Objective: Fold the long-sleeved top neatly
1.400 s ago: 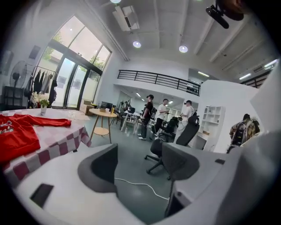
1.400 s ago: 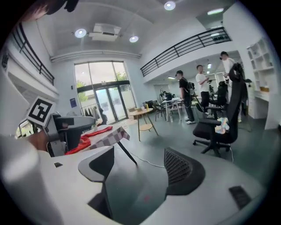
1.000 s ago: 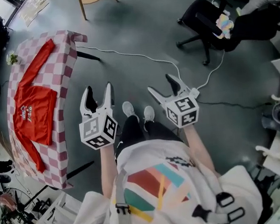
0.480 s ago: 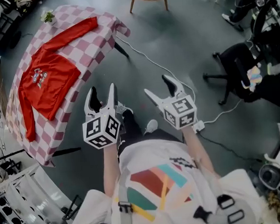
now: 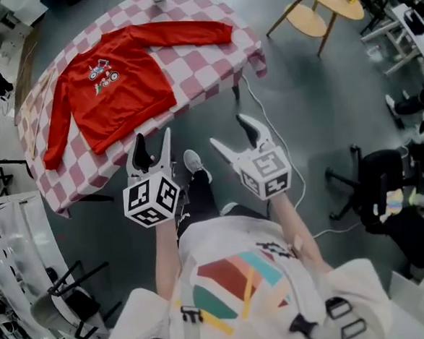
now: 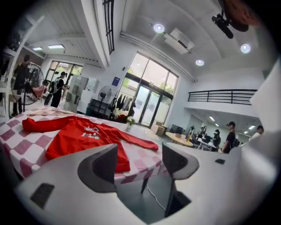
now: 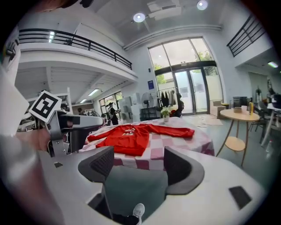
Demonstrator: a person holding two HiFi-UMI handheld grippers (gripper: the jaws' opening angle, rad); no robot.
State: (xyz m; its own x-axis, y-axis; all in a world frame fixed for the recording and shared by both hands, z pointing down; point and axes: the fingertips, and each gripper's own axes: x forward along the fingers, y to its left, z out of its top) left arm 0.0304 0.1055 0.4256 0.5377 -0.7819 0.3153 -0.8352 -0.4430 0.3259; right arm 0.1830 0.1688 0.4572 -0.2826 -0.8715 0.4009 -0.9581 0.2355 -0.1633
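Your left gripper [image 5: 152, 137] and right gripper [image 5: 229, 130] are gaping wide, empty. Ahead, the red long-sleeved top [image 5: 119, 88] is lying on the checked table [image 5: 211, 60], nearer than before, with a white cable [image 5: 254, 106] trailing just beyond the right gripper.

Left tool [image 5: 152, 143] and right tool [image 5: 236, 133] held forward, jaws apart, empty.

A red long-sleeved top [image 5: 116, 92] is observed laid flat and fully unfolded, front side up, on a tabletop [image 5: 205, 64] covered in pink-and-white check. A small printed graphic [image 5: 101, 69] is noted on the chest. The collar is turned to the far side and the hem to the near edge. One sleeve [image 5: 188, 33] is stretched out straight to the right; the other sleeve [image 5: 56, 129] is angled down the left side towards the near edge. No fold is seen.
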